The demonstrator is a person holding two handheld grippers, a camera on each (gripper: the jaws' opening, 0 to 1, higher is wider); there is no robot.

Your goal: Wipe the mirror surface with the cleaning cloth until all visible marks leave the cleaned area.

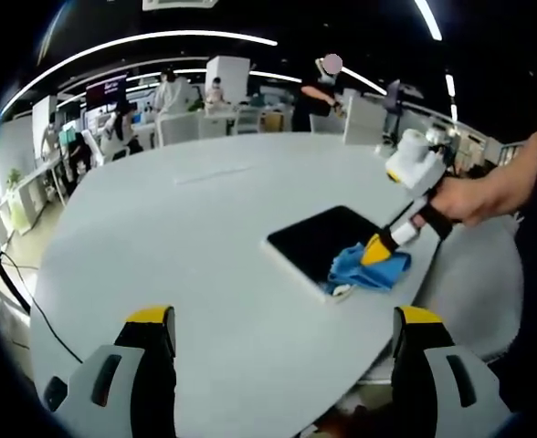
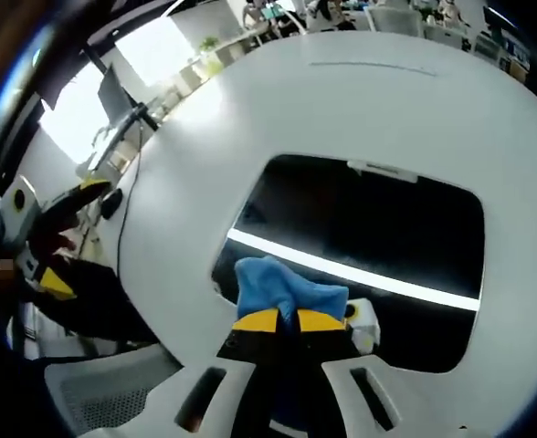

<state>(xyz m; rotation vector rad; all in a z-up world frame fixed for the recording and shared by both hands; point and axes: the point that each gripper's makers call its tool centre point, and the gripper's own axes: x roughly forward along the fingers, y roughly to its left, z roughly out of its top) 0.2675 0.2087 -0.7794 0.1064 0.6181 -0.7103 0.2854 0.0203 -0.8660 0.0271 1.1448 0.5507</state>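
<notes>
Right claw (image 2: pixel 288 319) pinches the blue cleaning cloth (image 2: pixel 282 285), pressed onto the mirror (image 2: pixel 387 228) near its edge on the white surface (image 1: pixel 186 237); my left claw (image 1: pixel 285 333) hangs spread, apart. I judge wiping underway; next, sweep across the glass.

Evenly bright indoors, lit by long ceiling light strips (image 1: pixel 159 41) far beyond the tongs. Strong fisheye bending toward edges. White strip glare across the mirror (image 2: pixel 369 237) just ahead of the right tongs (image 2: pixel 289 320); daylight window (image 2: pixel 150 55) blown out.
</notes>
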